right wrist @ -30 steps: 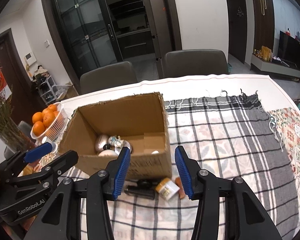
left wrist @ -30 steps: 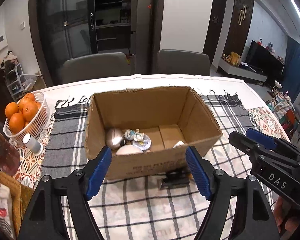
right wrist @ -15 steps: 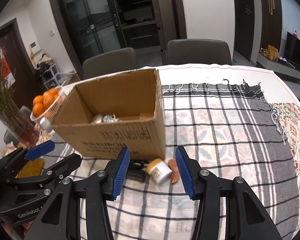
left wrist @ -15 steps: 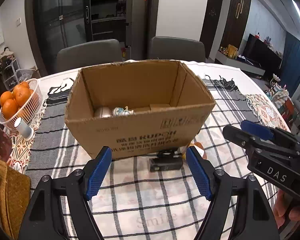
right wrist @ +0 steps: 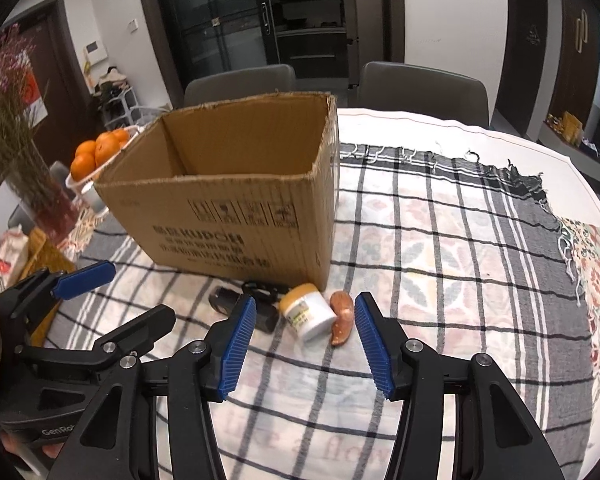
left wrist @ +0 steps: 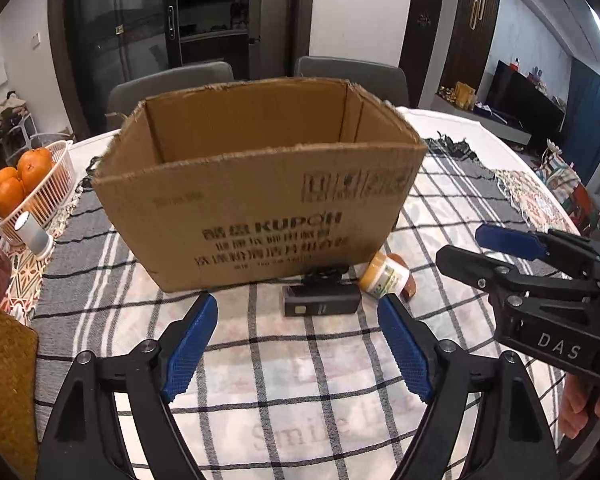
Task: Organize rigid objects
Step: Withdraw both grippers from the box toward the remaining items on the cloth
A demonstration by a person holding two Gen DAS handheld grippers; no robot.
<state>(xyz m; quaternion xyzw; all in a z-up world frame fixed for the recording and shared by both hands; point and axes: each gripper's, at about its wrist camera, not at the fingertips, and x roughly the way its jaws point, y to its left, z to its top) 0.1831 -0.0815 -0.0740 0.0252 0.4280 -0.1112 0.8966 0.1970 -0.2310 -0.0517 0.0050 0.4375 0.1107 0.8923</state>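
Observation:
An open cardboard box (left wrist: 260,208) (right wrist: 236,216) stands on the checked cloth, its inside hidden from here. In front of its near wall lie a black boxy device (left wrist: 320,300) (right wrist: 224,300), a white jar with a yellow lid (left wrist: 384,276) (right wrist: 308,312) on its side, and a small orange-brown piece (right wrist: 342,316). My left gripper (left wrist: 296,300) hovers low before the device, its jaws opening and nothing between them. My right gripper (right wrist: 305,299) frames the jar, its jaws opening and the pads clear of it. Each gripper shows in the other's view: right gripper (left wrist: 460,244), left gripper (right wrist: 140,290).
A white basket of oranges (left wrist: 28,196) (right wrist: 100,152) and a small white cylinder (left wrist: 34,234) stand left of the box. A vase of dried flowers (right wrist: 24,160) is at the far left. Two grey chairs (right wrist: 420,84) stand behind the table. A patterned mat (right wrist: 596,264) lies at the right.
Both grippers have come down toward the table in front of the box, so its inside no longer shows. The jar and the device look closer. Both pairs of jaws stand wider.

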